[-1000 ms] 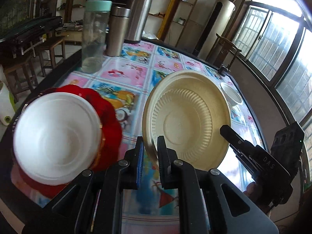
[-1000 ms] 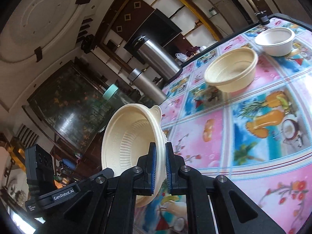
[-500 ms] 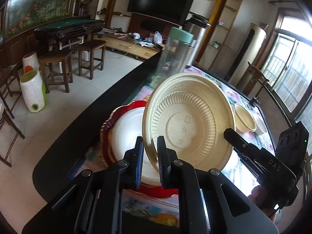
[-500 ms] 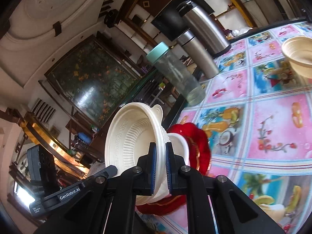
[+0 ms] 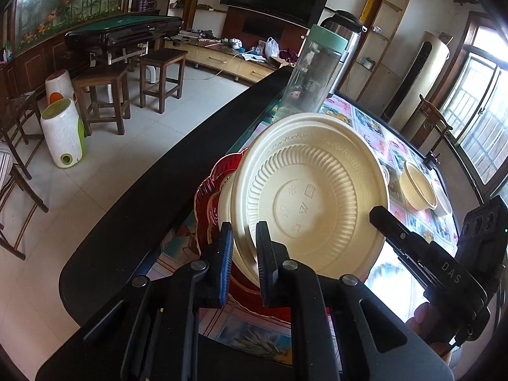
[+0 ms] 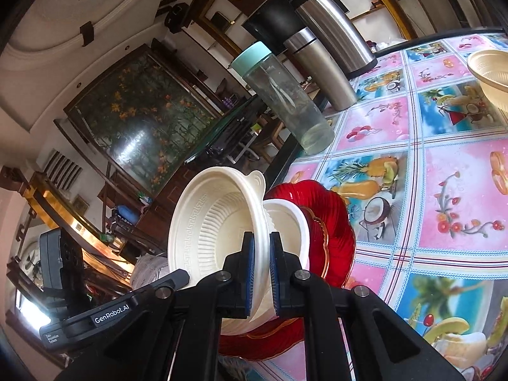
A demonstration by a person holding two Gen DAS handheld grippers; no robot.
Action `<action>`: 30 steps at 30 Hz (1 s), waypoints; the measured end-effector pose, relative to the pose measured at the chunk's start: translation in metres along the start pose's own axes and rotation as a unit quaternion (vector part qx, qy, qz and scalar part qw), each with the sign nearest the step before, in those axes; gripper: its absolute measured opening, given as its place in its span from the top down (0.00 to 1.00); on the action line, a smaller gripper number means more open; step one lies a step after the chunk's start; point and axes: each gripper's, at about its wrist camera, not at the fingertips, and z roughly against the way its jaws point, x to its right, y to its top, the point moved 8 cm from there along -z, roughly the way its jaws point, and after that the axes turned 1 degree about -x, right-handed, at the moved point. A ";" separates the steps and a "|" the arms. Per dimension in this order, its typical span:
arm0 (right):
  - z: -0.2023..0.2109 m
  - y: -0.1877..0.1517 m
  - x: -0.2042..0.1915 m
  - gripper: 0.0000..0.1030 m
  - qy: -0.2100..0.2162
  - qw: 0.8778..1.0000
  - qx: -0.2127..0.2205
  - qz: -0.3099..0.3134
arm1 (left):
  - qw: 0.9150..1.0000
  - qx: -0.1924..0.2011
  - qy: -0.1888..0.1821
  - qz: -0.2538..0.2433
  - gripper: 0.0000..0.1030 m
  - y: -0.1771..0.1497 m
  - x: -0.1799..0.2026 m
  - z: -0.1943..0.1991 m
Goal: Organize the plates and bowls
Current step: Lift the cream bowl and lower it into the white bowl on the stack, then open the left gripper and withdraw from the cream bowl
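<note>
In the left wrist view, your left gripper (image 5: pixel 242 244) has its jaws pinched on the rim of a cream bowl (image 5: pixel 312 197). The bowl is tipped on its edge, so you see its ribbed bottom with the stamped marks. It is held right over the red plate (image 5: pixel 211 190) near the worktop (image 5: pixel 365 120) edge, probably so it can go down onto the stack there. The bowl hides most of that stack. Another cream bowl (image 5: pixel 417 185) sits far off by the window side. Your right gripper shows at the right edge, but its tips are hidden.

In the right wrist view, your right gripper (image 6: pixel 261 273) has its jaws closed on a cream bowl rim (image 6: pixel 222 222) too, open side showing. You cannot tell if it is the same bowl. Just behind sits a white bowl (image 6: pixel 285 225) on the red plate (image 6: pixel 333 222). The bottom of the stack is cut off by the gripper. The clear bottle (image 6: pixel 282 101) stands well apart.
</note>
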 end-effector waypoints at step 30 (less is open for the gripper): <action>0.020 0.009 0.034 0.86 -0.022 0.999 0.028 -0.039 | 0.998 0.024 0.050 -0.006 0.67 0.010 -0.012 0.005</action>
